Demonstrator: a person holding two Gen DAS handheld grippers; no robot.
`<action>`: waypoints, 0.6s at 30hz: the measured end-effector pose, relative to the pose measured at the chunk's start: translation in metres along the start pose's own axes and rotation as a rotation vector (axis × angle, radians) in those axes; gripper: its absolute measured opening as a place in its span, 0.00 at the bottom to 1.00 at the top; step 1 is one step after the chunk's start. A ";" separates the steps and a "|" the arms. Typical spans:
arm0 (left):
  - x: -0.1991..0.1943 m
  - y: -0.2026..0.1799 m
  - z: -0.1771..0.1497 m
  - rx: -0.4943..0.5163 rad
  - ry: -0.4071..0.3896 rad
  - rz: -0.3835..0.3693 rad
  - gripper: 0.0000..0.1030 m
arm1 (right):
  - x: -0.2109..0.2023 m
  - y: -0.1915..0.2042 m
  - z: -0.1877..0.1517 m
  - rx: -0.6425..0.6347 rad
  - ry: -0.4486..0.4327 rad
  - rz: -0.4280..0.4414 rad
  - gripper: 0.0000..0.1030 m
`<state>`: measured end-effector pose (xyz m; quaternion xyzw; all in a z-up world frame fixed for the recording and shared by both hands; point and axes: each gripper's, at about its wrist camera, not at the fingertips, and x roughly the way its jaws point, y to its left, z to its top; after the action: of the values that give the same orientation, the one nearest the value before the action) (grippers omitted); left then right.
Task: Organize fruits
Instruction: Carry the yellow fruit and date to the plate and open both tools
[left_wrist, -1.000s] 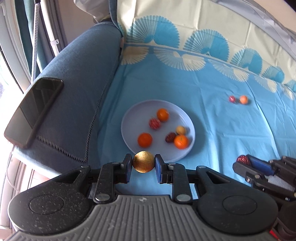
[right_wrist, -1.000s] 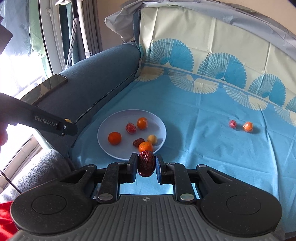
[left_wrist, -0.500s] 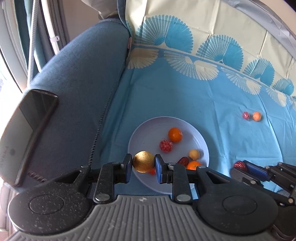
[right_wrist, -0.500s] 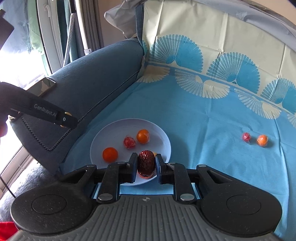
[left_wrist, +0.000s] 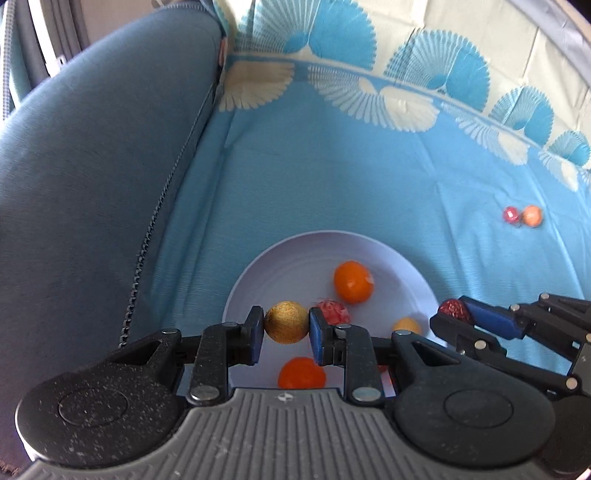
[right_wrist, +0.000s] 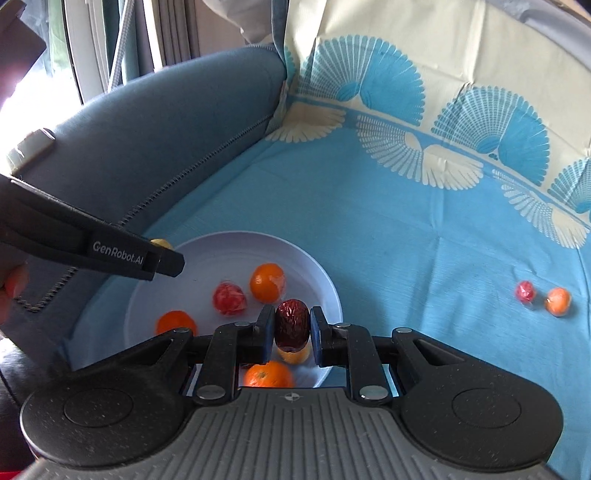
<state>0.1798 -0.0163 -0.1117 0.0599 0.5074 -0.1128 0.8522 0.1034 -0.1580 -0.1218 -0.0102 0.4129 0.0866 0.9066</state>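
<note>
My left gripper (left_wrist: 286, 328) is shut on a round golden-brown fruit (left_wrist: 286, 322) above the near left part of a pale plate (left_wrist: 280, 258). My right gripper (right_wrist: 292, 330) is shut on a dark red date (right_wrist: 292, 325) over the plate's (right_wrist: 221, 251) near right part; it also shows in the left wrist view (left_wrist: 456, 314). On the plate lie an orange (left_wrist: 352, 281), a red wrapped fruit (left_wrist: 334, 312), another orange (left_wrist: 301, 373) and a small yellow fruit (left_wrist: 406, 325). Off to the right on the cloth sit a small red fruit (right_wrist: 525, 291) and a small orange fruit (right_wrist: 558, 301).
The plate rests on a blue sheet (left_wrist: 332, 184) with fan patterns spread over a sofa seat. A padded blue armrest (left_wrist: 92, 166) rises along the left. The sofa back (right_wrist: 443, 55) stands behind. A person's fingertip (right_wrist: 11, 286) shows at the left edge.
Both grippers have moved forward and down toward the plate, each still gripping its fruit; the plate now looks larger and sits right under the fingertips. The phone on the armrest has left the view.
</note>
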 end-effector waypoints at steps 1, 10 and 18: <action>0.005 0.000 0.001 0.002 0.006 0.002 0.27 | 0.006 -0.001 0.001 -0.002 0.008 -0.003 0.21; -0.005 0.010 -0.002 -0.046 -0.075 0.063 1.00 | 0.030 -0.005 0.006 -0.022 0.052 -0.002 0.62; -0.077 0.028 -0.063 -0.180 -0.066 0.134 1.00 | -0.053 0.009 -0.027 0.027 0.053 0.008 0.93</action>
<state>0.0974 0.0349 -0.0744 0.0131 0.4821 -0.0117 0.8759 0.0475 -0.1595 -0.0991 0.0013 0.4381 0.0844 0.8950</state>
